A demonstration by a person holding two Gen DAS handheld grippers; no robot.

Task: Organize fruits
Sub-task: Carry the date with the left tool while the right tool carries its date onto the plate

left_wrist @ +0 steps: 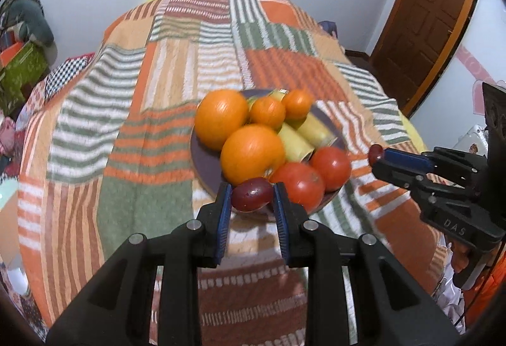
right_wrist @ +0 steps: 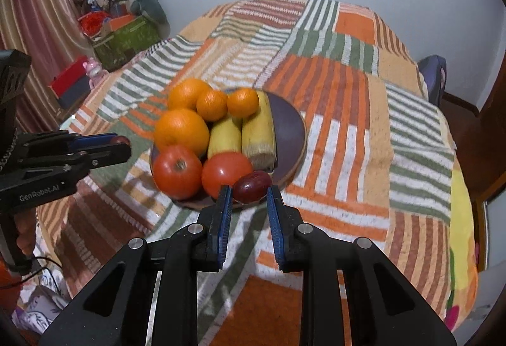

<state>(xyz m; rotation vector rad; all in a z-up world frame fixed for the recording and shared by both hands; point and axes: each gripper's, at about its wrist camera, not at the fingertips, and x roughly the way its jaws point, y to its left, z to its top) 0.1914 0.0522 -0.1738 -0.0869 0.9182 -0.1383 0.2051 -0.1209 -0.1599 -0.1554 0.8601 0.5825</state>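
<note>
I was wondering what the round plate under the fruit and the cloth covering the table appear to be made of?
The plate looks like wood or a wood-like board: a dark, matte purplish-brown top with a paler tan edge showing around its rim, no glaze or shine. It could be painted. The cloth looks like a woven or quilted cotton-type fabric: soft and matte, with fuzzy-edged orange, green and white stripes in patchwork blocks, and it drapes over the table's edge.

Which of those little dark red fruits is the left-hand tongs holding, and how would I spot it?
Start at the striped patchwork blanket and find the round dark plate piled with oranges and tomatoes. At the plate's near edge, the left tongs pinch a dark red fruit between blue pads. It is smaller and darker than the tomatoes beside it.
</note>
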